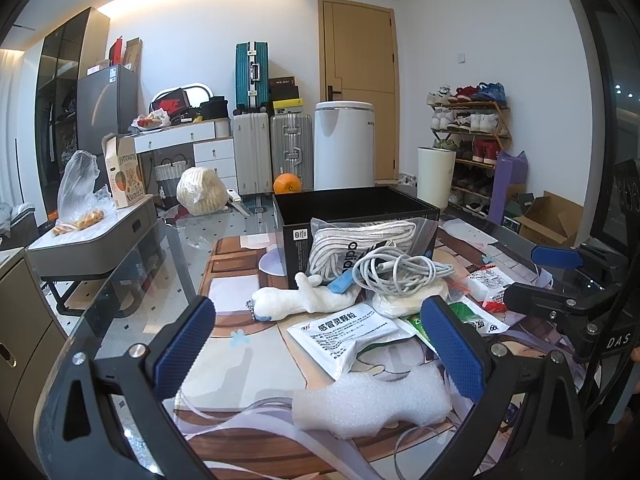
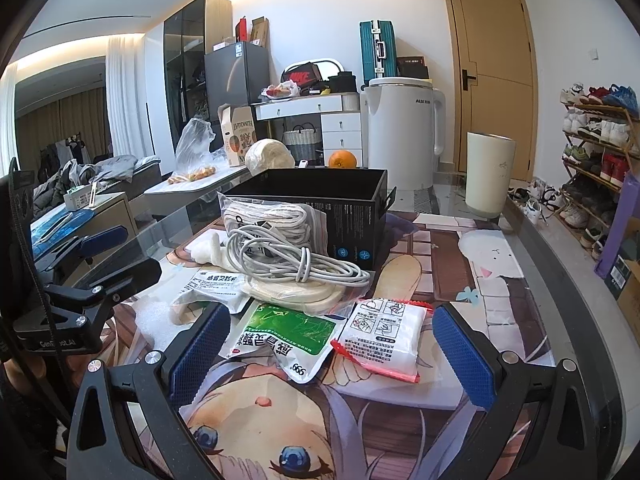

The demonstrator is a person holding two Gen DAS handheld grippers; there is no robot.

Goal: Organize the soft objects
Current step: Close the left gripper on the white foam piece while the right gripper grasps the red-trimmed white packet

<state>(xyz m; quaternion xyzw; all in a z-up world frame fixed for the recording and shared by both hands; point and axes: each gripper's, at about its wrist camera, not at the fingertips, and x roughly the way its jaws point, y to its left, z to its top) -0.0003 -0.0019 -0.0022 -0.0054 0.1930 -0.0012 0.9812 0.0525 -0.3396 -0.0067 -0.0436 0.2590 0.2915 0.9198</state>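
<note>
Two hand-held grippers are held with fingers apart and empty over a cluttered glass table (image 1: 132,256) covered by a printed cartoon mat (image 2: 448,248).

The left gripper (image 1: 320,344) is spread wide; a white foam block (image 1: 372,404) lies between and just under its blue pads, with a white medicine sachet (image 1: 344,332) and a white plush toy (image 1: 296,300) further ahead. Between the separated fingers of the right gripper (image 2: 332,352), a green-and-white sachet (image 2: 288,336) and a white red-edged packet (image 2: 384,336) are seen, touching side by side. Beyond both, a coiled white cable (image 2: 292,264) rests on a cream round pad (image 2: 296,296), against bagged white rope (image 1: 360,244) leaning on an open black cardboard box (image 2: 344,200). Bare mat is left to the right of the right gripper, up to the table's curved edge; to the left of the left gripper, clear glass runs to the rim.
</note>
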